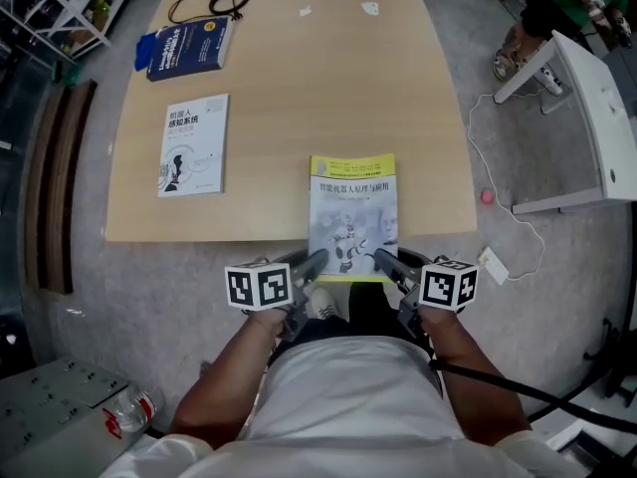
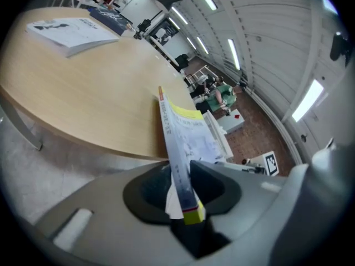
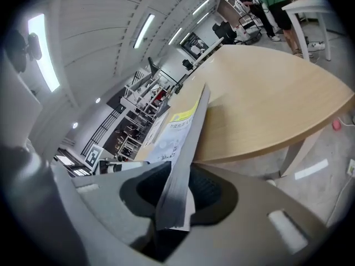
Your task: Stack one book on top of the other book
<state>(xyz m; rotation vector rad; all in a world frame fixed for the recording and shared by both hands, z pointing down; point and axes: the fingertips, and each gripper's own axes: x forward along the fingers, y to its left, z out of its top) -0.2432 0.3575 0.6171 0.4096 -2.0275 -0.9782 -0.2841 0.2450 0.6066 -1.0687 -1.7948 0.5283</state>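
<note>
Where jaws meet: left gripper (image 1: 317, 260) and right gripper (image 1: 383, 257) each clamp a near corner of the yellow-topped book (image 1: 353, 207)
Just ahead: that book reaches over the table (image 1: 299, 88) edge
Far ahead-left: white book (image 1: 193, 144), then blue book (image 1: 187, 48), lying apart

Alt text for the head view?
The left gripper and right gripper each clamp a near corner of a yellow-topped book overhanging the near edge of the wooden table. A white book and a blue book lie flat at its far left.

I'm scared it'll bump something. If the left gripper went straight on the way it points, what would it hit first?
Probably the table's near edge, under the book the left gripper pinches; depth is unclear.
</note>
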